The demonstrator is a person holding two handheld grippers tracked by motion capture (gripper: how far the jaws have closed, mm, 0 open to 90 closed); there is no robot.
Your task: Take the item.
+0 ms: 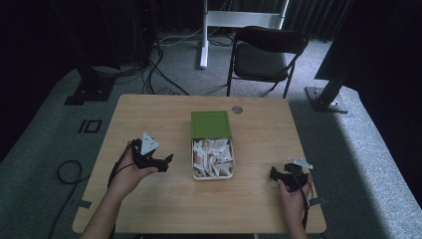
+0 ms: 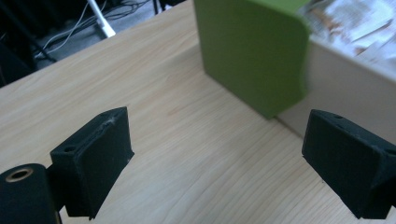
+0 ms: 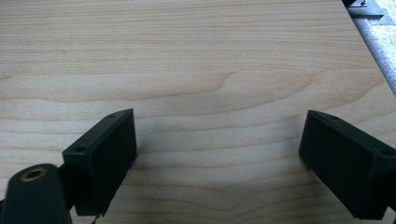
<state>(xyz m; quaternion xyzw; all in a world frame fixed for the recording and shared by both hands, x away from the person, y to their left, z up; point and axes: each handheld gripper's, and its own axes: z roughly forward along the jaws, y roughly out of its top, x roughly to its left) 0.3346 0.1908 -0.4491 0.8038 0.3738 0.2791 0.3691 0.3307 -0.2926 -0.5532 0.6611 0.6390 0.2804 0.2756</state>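
A pale box (image 1: 212, 174) stands at the middle of the wooden table (image 1: 149, 199), with a green lid (image 1: 210, 124) slid back over its far half. Its near half is uncovered and holds several white paper packets (image 1: 213, 155). My left gripper (image 1: 165, 163) is open, a short way left of the box, pointing at it. In the left gripper view the green lid (image 2: 250, 51) and the box's pale wall (image 2: 345, 93) lie just beyond the spread jaws. My right gripper (image 1: 274, 174) is open over bare wood, right of the box's near corner, with nothing between its fingers (image 3: 105, 154).
A small round grey grommet (image 1: 237, 109) sits in the table's far edge. Behind the table stand a black folding chair (image 1: 263, 55) and a white stand leg (image 1: 203, 35). Cables (image 1: 159, 74) lie on the grey carpet at the far left.
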